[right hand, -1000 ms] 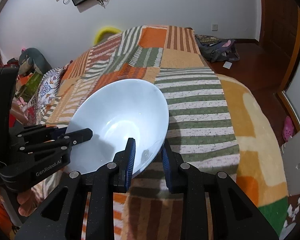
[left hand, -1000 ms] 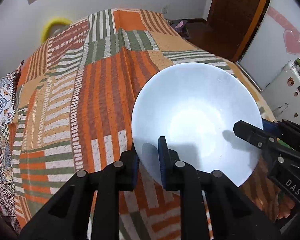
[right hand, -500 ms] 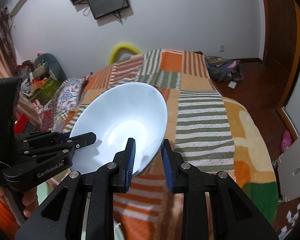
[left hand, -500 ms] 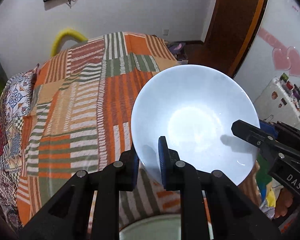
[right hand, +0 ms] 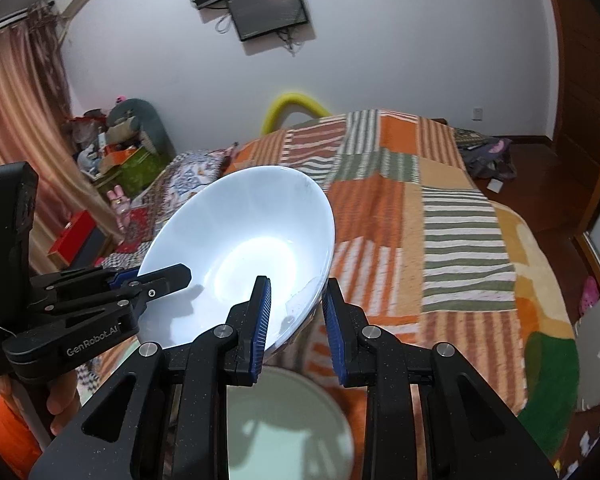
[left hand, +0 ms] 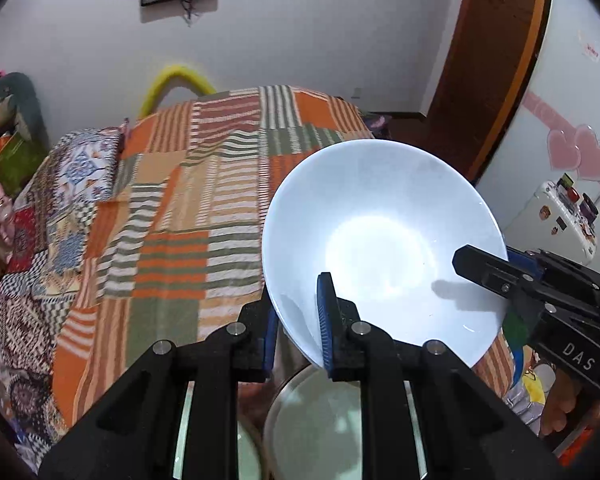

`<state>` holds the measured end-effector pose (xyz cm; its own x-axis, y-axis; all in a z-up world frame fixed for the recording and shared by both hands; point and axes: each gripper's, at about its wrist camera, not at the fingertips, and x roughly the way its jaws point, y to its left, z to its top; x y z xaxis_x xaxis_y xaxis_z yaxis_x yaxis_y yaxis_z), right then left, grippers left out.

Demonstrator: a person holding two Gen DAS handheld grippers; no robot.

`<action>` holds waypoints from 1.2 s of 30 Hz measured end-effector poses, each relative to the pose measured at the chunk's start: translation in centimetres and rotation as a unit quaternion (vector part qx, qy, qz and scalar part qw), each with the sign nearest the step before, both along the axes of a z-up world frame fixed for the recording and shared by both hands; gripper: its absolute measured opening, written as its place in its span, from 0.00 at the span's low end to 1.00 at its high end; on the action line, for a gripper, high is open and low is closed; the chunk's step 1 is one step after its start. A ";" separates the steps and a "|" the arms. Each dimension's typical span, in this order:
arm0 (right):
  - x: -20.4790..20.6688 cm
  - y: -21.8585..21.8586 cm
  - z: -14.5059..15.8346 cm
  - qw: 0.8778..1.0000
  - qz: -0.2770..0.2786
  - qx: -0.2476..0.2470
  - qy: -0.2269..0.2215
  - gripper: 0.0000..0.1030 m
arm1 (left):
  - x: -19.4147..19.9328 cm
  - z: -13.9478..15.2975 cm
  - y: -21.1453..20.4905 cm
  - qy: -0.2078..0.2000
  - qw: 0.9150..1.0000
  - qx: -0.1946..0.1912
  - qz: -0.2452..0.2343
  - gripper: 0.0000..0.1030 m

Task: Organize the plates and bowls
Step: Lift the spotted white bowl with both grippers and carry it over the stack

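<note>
Above the near edge of a patchwork bedspread (left hand: pixel 172 248), held clear of the fabric: a white bowl (left hand: pixel 380 252), tilted with its hollow toward the cameras. Pinched on two sides of the rim. On the near-left rim, the left gripper (left hand: pixel 298 320), blue pads pressed onto the bowl wall, one inside and one outside. On the right rim, the right gripper (left hand: pixel 480 264), black, lettered "DAS" on its body, its upper finger lying across the inside wall and casting a small shadow there.

In the right wrist view, the same bowl (right hand: pixel 240 256) at centre left, its near-right rim clamped between the right gripper (right hand: pixel 296 312) pads, the left pad inside, the right pad against the outer wall. At far left of that view, the left gripper (right hand: pixel 168 276), lettered "GenRobot.AI", one finger tip reaching over the rim into the bowl.

Directly below the bowl and near the cameras, a pale round plate (left hand: pixel 320 420), partly hidden by the gripper arms; seen again as a pale disc (right hand: pixel 284 420) in the right wrist view. To its left in the left wrist view, the edge of a second round dish (left hand: pixel 248 456), too little visible to tell plate from bowl.

Farther off: a yellow curved tube (left hand: pixel 172 80) at the far end of the bed, a dark wall screen (right hand: pixel 268 8) high up, a wooden door (left hand: pixel 492 60) at far right, pink curtains (right hand: pixel 16 112) on the left.
</note>
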<state>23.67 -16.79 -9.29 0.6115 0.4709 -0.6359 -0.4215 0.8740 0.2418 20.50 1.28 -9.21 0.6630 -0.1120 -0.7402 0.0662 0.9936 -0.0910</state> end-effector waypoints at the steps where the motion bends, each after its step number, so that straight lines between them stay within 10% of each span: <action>1: -0.2 0.5 0.0 1.000 0.005 0.000 -0.001 0.24 | -0.8 0.2 0.5 -0.004 1.000 -0.001 0.005 0.17; 36: -7.5 12.7 -4.4 0.990 0.134 0.001 0.036 0.25 | -13.1 -4.1 12.6 0.005 0.991 -0.008 0.135 0.18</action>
<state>16.14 -4.10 -13.66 0.4181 0.6118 -0.6715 -0.6200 0.7325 0.2812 7.44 13.83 -13.33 0.6627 0.0564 -0.7468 -0.2023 0.9736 -0.1061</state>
